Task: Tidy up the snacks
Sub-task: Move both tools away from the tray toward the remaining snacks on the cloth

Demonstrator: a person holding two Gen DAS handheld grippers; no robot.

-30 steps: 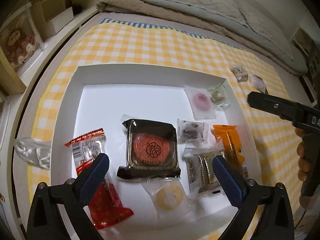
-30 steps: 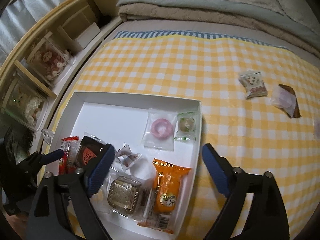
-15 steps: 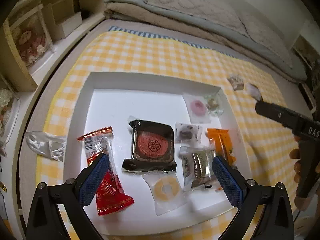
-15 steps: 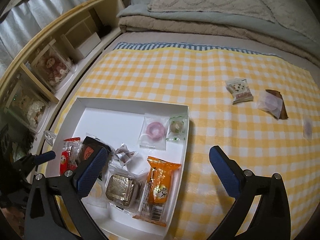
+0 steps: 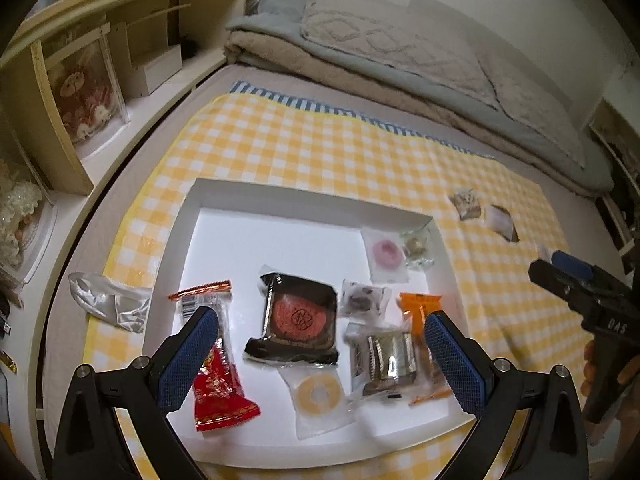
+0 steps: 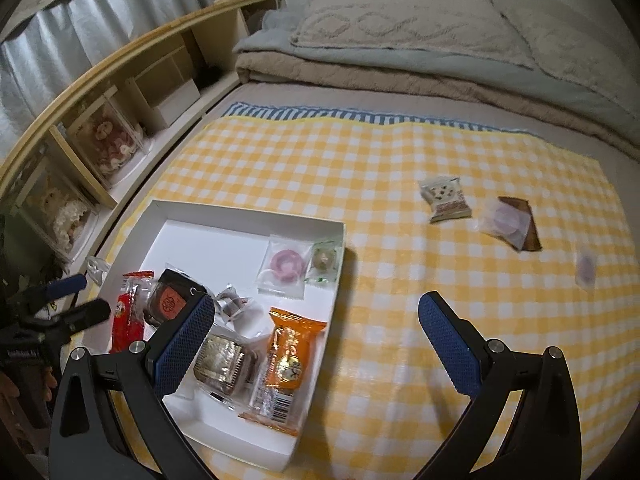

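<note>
A white tray (image 5: pixel 184 232) (image 6: pixel 168 216) lies on a yellow checked cloth and holds several wrapped snacks: a black mooncake pack (image 5: pixel 298 318), a red packet (image 5: pixel 218 384), an orange packet (image 6: pixel 290 354), a pink ring sweet (image 6: pixel 285 264). Three snacks lie loose on the cloth to the right: a white cookie pack (image 6: pixel 444 198), a clear wrapped sweet over a brown piece (image 6: pixel 506 220), a small purple sweet (image 6: pixel 586 268). My left gripper (image 5: pixel 320 336) is open and empty above the tray's near side. My right gripper (image 6: pixel 316 328) is open and empty above the tray's right edge.
A crumpled clear wrapper (image 5: pixel 106 300) lies left of the tray. A wooden shelf with boxed toys (image 6: pixel 104 140) runs along the left. Folded blankets (image 6: pixel 400 52) lie at the far end. The right gripper shows in the left wrist view (image 5: pixel 580 292).
Both grippers have drawn back and risen, so the tray and cloth look smaller and farther. Nothing was grasped or moved.
</note>
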